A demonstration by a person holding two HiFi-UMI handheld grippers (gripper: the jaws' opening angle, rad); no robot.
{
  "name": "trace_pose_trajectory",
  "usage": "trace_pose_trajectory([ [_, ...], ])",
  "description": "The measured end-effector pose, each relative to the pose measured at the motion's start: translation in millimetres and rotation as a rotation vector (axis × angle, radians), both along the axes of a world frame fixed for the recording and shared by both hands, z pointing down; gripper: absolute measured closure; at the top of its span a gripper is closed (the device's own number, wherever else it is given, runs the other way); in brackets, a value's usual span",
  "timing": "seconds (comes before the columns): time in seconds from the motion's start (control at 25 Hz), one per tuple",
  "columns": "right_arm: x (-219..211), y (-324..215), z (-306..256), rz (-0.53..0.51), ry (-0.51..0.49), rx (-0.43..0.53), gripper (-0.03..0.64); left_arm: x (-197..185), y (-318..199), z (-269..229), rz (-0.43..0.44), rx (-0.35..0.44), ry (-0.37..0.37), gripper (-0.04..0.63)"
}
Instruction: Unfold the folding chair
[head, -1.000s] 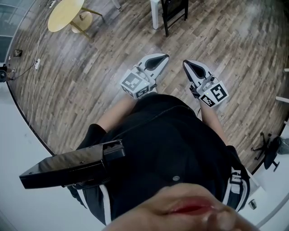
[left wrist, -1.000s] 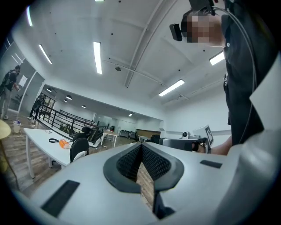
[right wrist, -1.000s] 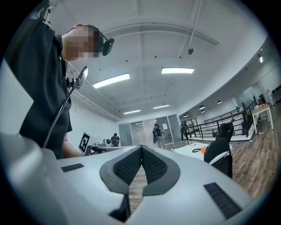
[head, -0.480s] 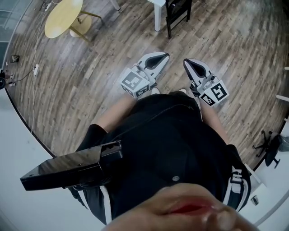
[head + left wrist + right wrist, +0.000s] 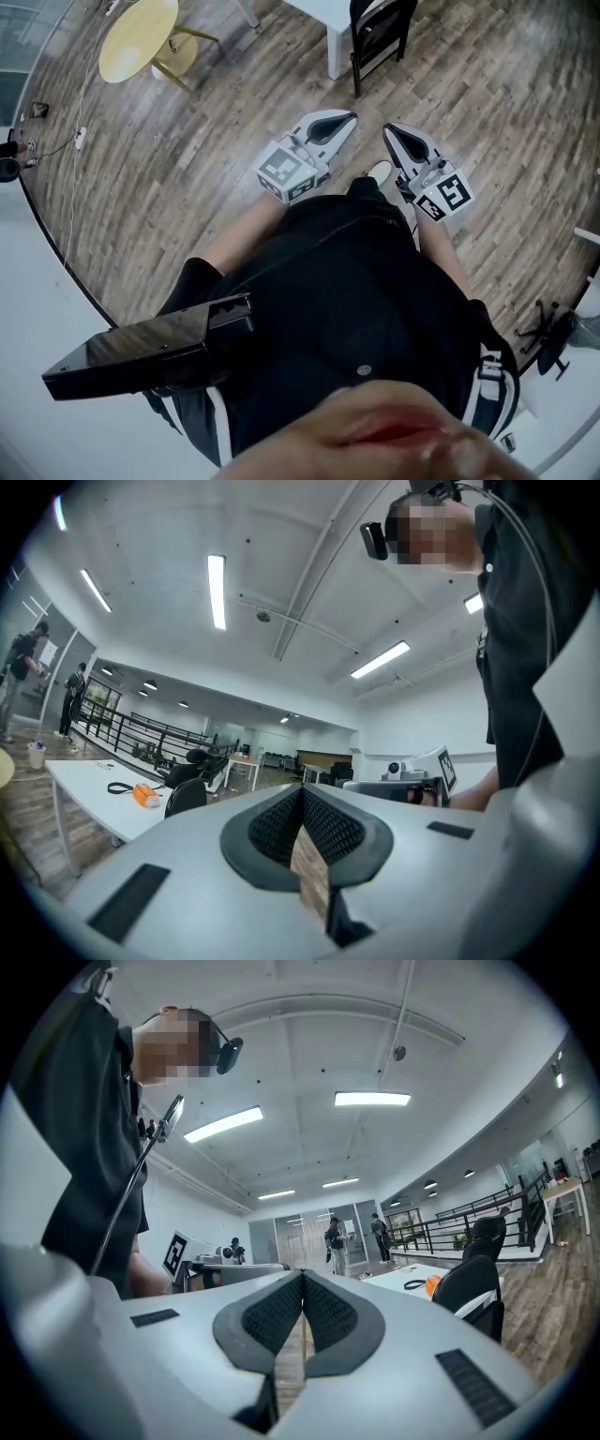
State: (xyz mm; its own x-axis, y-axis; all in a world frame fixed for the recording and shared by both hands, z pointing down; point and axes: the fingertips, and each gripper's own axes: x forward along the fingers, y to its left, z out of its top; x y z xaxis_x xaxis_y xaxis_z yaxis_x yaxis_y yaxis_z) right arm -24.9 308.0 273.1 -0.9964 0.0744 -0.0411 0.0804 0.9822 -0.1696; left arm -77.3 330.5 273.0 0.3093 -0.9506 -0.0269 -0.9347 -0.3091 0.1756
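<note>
A black folding chair (image 5: 380,33) stands against a white table (image 5: 335,47) at the top of the head view, a stretch of floor ahead of both grippers. My left gripper (image 5: 349,119) is held level in front of the person's body, jaws shut with nothing between them. My right gripper (image 5: 388,129) is beside it, also shut and empty. In the left gripper view the shut pads (image 5: 302,799) point towards the chair's dark back (image 5: 186,797) beside the table (image 5: 84,785). In the right gripper view the chair (image 5: 473,1286) shows to the right of the shut gripper (image 5: 303,1286).
A round yellow table (image 5: 138,26) stands at the upper left on the wood floor. An orange object (image 5: 143,795) lies on the white table. An office chair (image 5: 553,328) is at the right edge. People stand far off by a railing (image 5: 450,1213).
The folding chair and white table have slid further into the head view from the top, so the person has walked closer. Both grippers stay shut, carried in front of the body.
</note>
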Motion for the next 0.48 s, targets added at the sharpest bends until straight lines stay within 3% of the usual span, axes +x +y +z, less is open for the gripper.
trace_pose_trajectory([
  [0.48, -23, -150, -7, -0.069, 0.001, 0.05, 0.609, -11, -154, -9, -0.053, -0.026, -0.038, 0.591],
])
